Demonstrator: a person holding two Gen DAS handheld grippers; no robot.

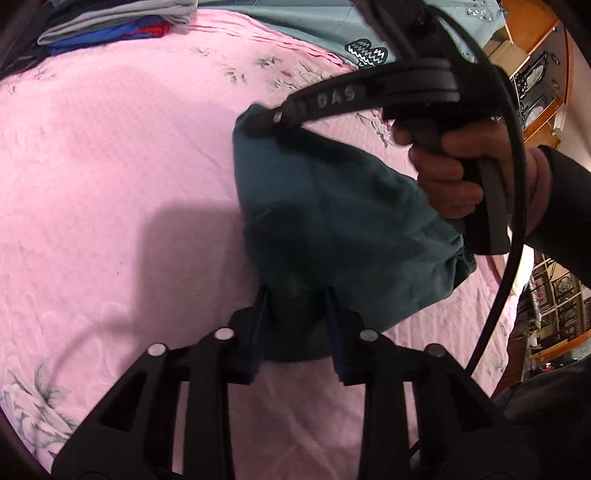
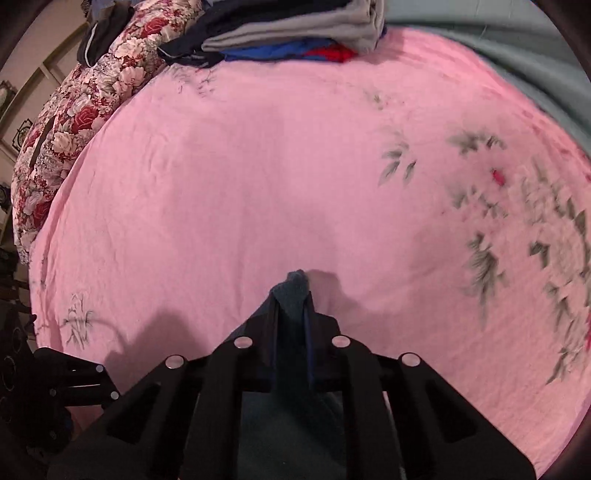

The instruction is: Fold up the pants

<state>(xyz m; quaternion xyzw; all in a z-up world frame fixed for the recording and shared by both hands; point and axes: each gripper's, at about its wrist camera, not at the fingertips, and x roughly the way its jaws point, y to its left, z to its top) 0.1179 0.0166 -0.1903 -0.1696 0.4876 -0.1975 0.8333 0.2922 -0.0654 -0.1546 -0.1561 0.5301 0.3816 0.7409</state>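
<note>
Both claws, left (image 1: 297,295) and right (image 2: 291,291), pinch pants (image 1: 332,206) above pink bedspread (image 1: 110,166).

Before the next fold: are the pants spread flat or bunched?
Bunched: the pants hang between the left gripper and right gripper, lifted off the pink bedspread.

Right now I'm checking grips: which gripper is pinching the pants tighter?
The right gripper: its fingers nearly meet on the teal pants; the left gripper stands wider.

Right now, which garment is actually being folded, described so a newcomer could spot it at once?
Start at the pink floral bedspread that fills both views. Lifted above it hangs one dark teal pair of pants, pinched by the left gripper and the right gripper. Unlike the grey, blue and red stacked clothes at the far edge, it is held.
</note>
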